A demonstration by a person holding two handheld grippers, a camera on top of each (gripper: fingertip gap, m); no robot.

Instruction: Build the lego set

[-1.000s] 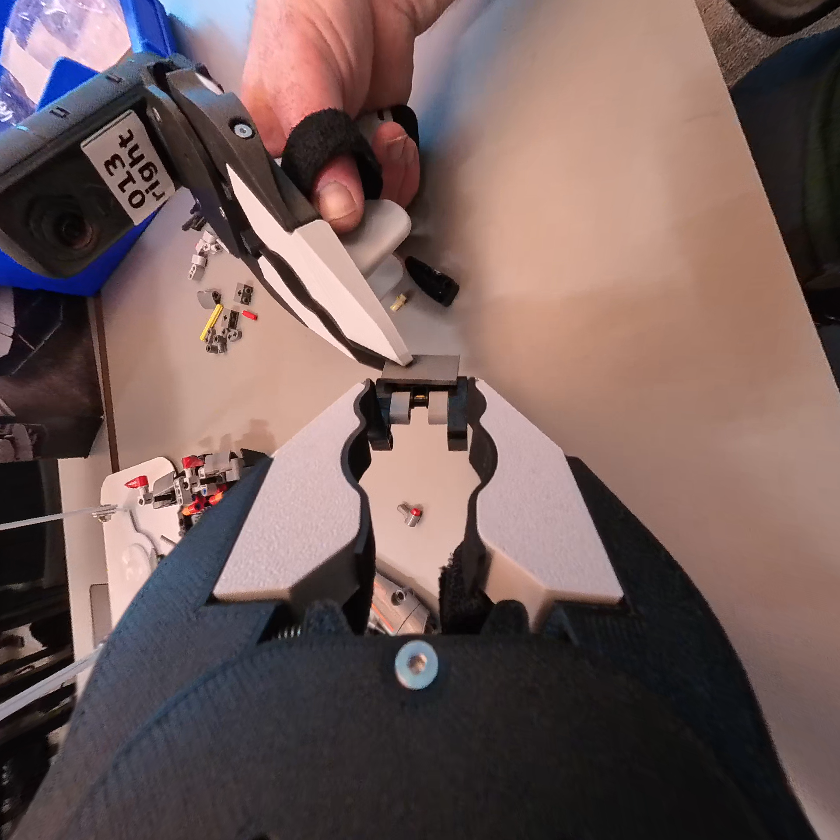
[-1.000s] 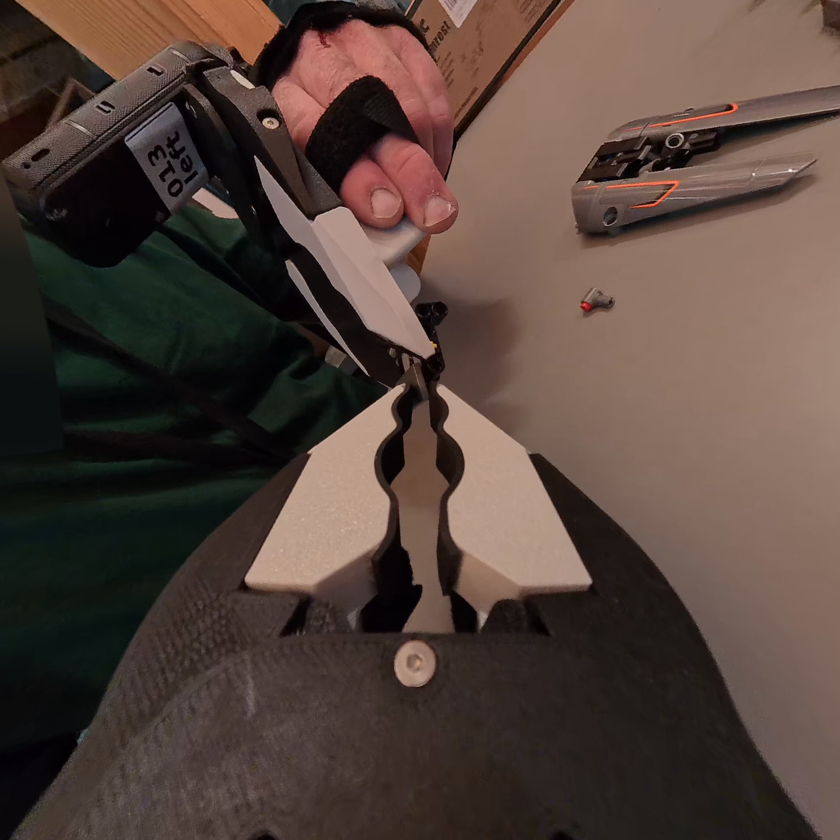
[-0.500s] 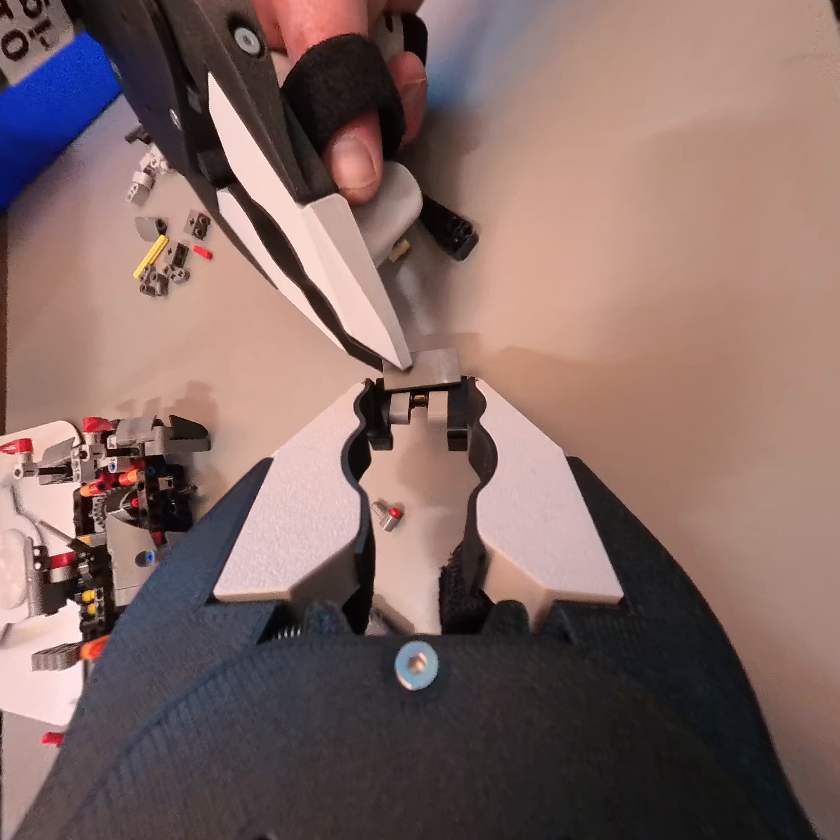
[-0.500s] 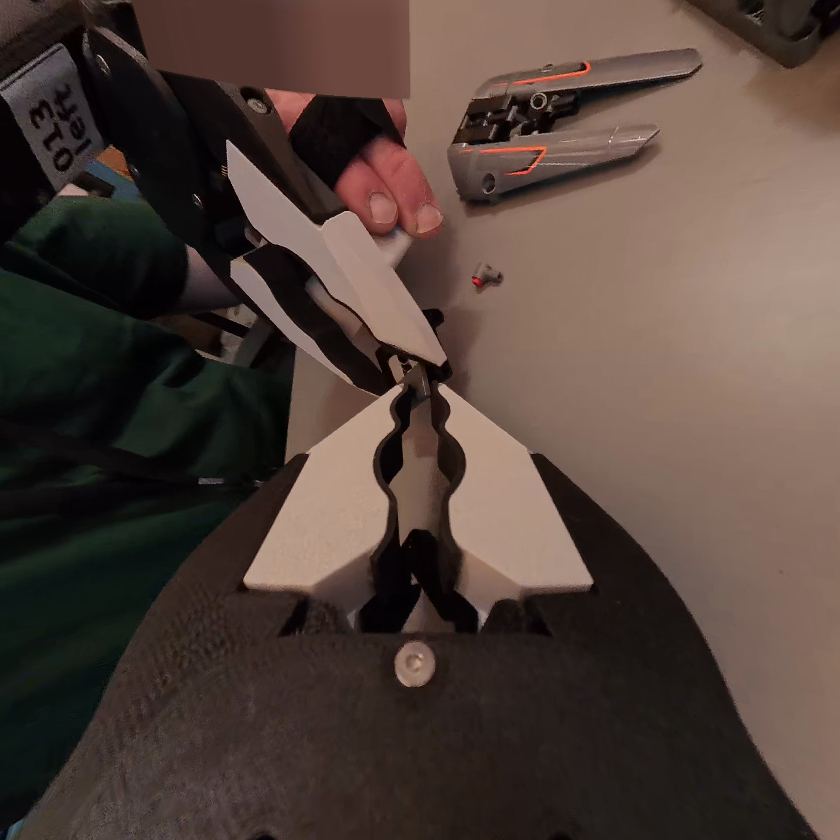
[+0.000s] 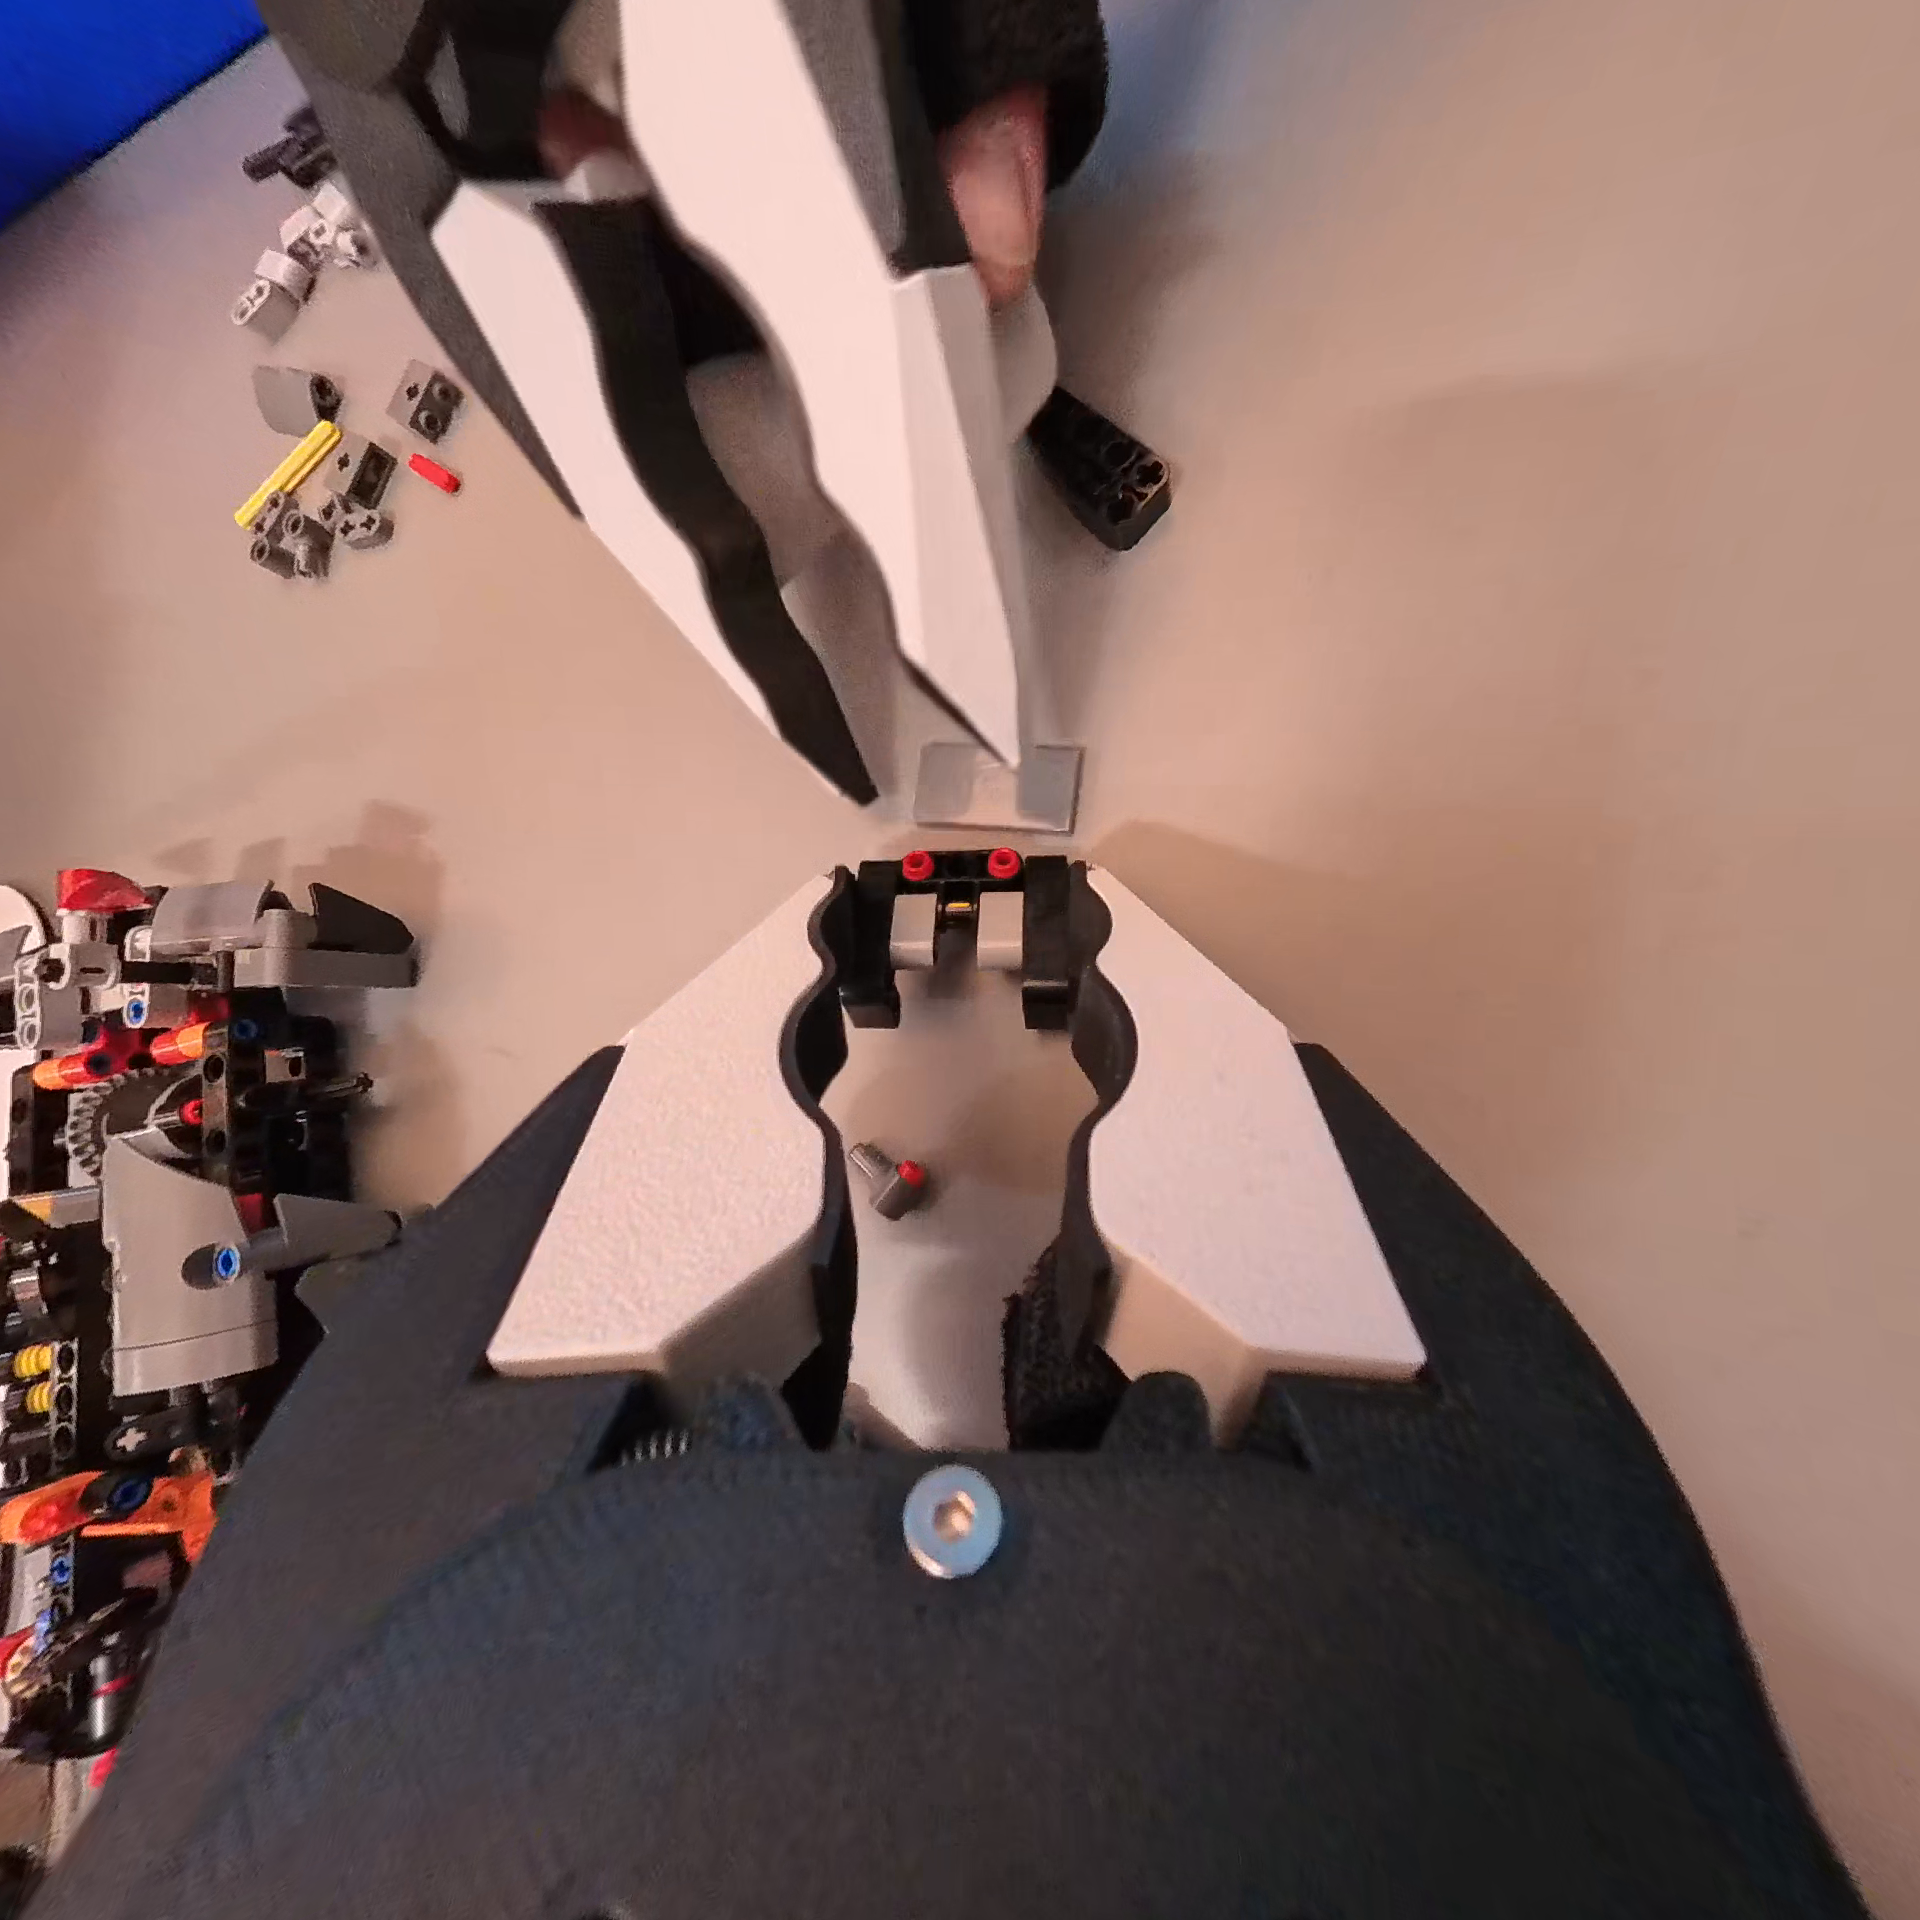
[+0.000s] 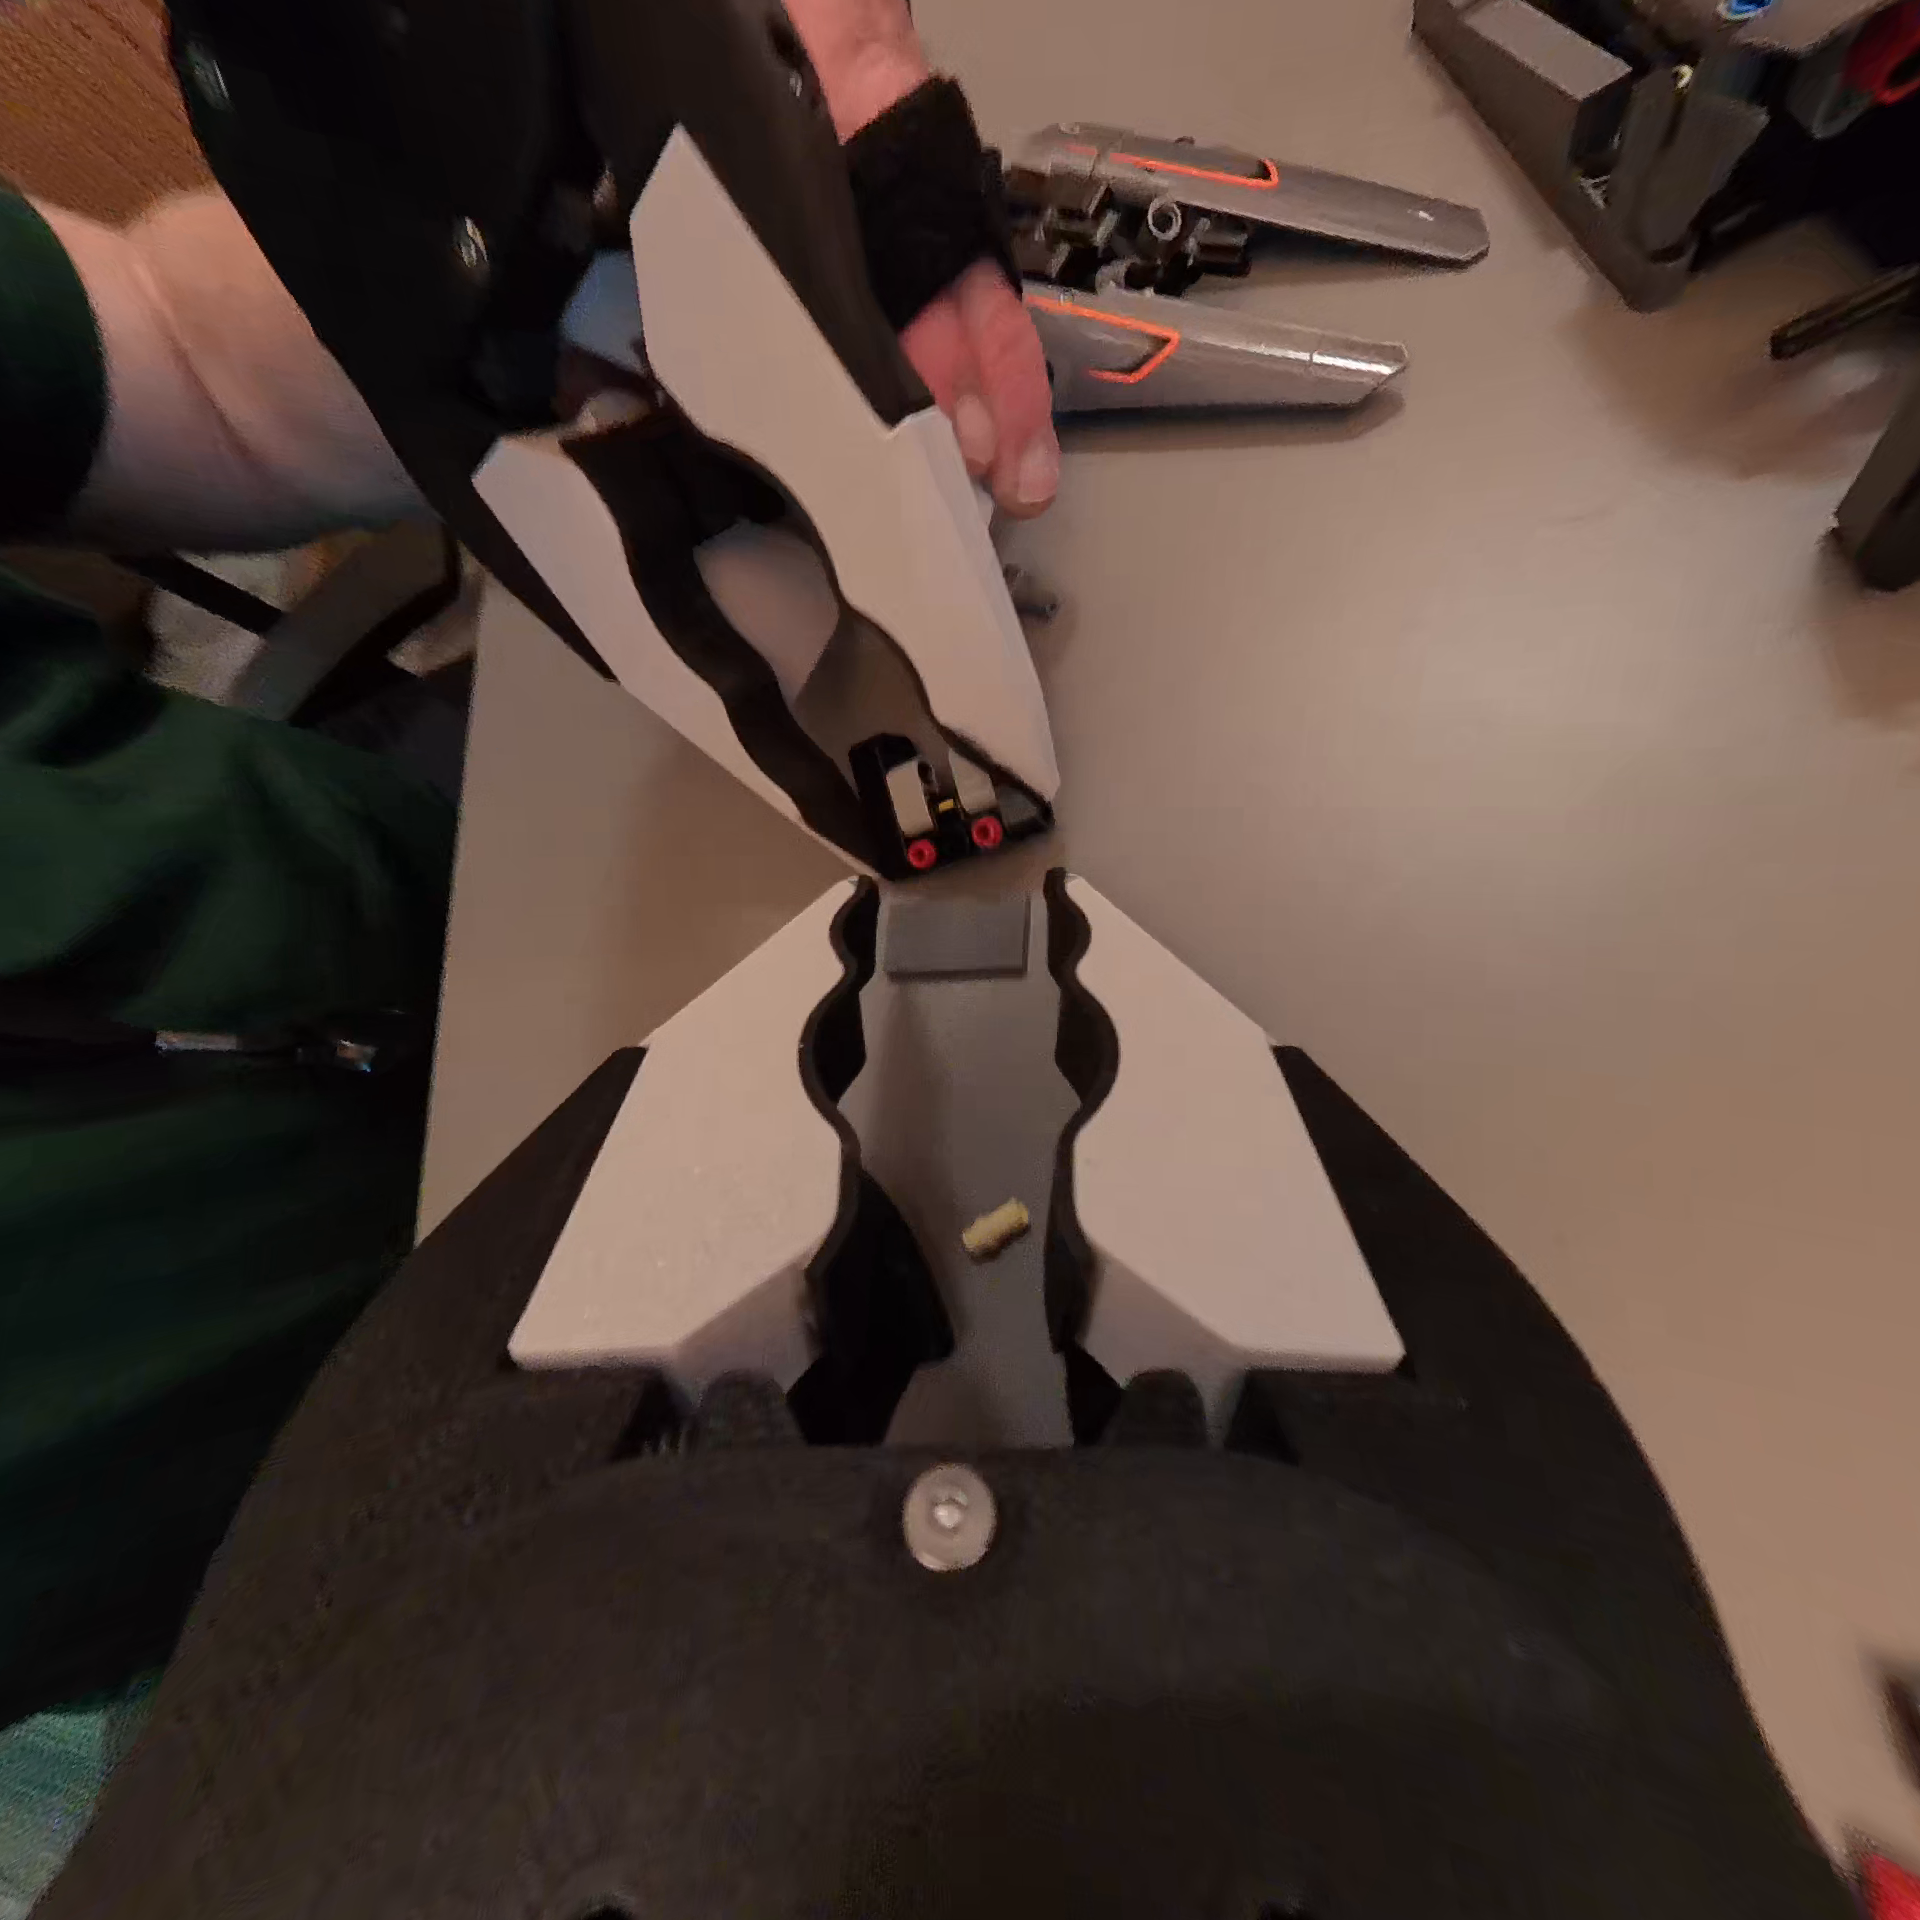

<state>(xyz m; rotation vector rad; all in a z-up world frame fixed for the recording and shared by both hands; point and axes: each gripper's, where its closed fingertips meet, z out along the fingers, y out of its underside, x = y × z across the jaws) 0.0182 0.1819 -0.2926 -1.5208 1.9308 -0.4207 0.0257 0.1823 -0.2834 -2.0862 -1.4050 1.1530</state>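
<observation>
My left gripper (image 5: 961, 883) is shut on a small black and light-grey lego assembly (image 5: 961, 935) with two red pins on its front. It also shows in the right wrist view (image 6: 940, 821), held in the left gripper's tips (image 6: 961, 831). My right gripper (image 6: 956, 894) holds a flat grey tile (image 6: 956, 935) across its width between its fingertips. In the left wrist view the right gripper (image 5: 935, 779) comes down from above, and the tile (image 5: 1049, 787) sits just beyond the red pins, a small gap apart. Both hang above the table.
Left wrist view: loose small pieces (image 5: 322, 457) at upper left, a black beam (image 5: 1101, 478), a partly built model (image 5: 187, 1143) at the left edge, a small grey-red piece (image 5: 888, 1184). Right wrist view: a grey-orange wing assembly (image 6: 1216, 291), a larger model (image 6: 1662, 135), a tan pin (image 6: 994, 1226). Both grippers' tips are close together, under 4 cm apart.
The grey tile sat against the front of the black assembly; now it is apart from it and the red pins show. My right gripper's jaws stand wider and have turned.
</observation>
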